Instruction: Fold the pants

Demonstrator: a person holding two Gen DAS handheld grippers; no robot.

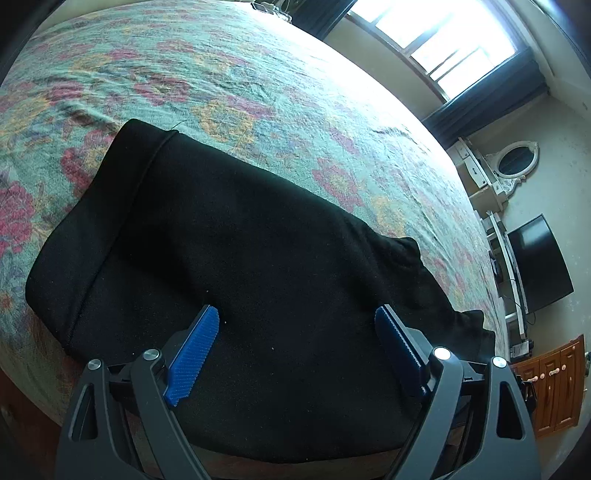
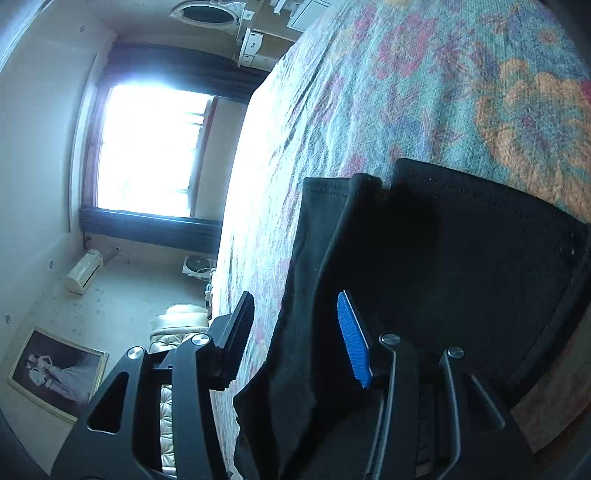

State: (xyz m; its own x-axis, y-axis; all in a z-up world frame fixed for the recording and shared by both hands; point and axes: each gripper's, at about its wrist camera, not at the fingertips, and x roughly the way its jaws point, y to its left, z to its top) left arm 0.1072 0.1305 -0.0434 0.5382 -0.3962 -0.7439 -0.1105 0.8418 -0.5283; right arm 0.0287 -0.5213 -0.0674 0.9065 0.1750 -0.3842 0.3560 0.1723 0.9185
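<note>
Black pants point(image 1: 240, 240) lie folded into a thick rectangle on the floral bedspread point(image 1: 258, 74), near the bed's near edge. My left gripper point(image 1: 297, 314) hovers over their near half, its blue pads point(image 1: 192, 354) spread wide with only cloth below them. In the right wrist view the pants point(image 2: 461, 258) show layered folded edges on the bedspread point(image 2: 406, 92), and one end droops over the bed's side. My right gripper point(image 2: 295, 299) is open beside that end. One finger point(image 2: 354, 339) is over the black cloth, the other over the bed's edge, and nothing is pinched.
A bright window point(image 1: 443, 33) with dark curtains is beyond the bed. A white oval mirror point(image 1: 513, 162), a dark screen point(image 1: 539, 258) and a wooden cabinet point(image 1: 554, 387) stand along the wall. The right wrist view shows a framed picture point(image 2: 55, 373) and a cushioned seat point(image 2: 177, 328).
</note>
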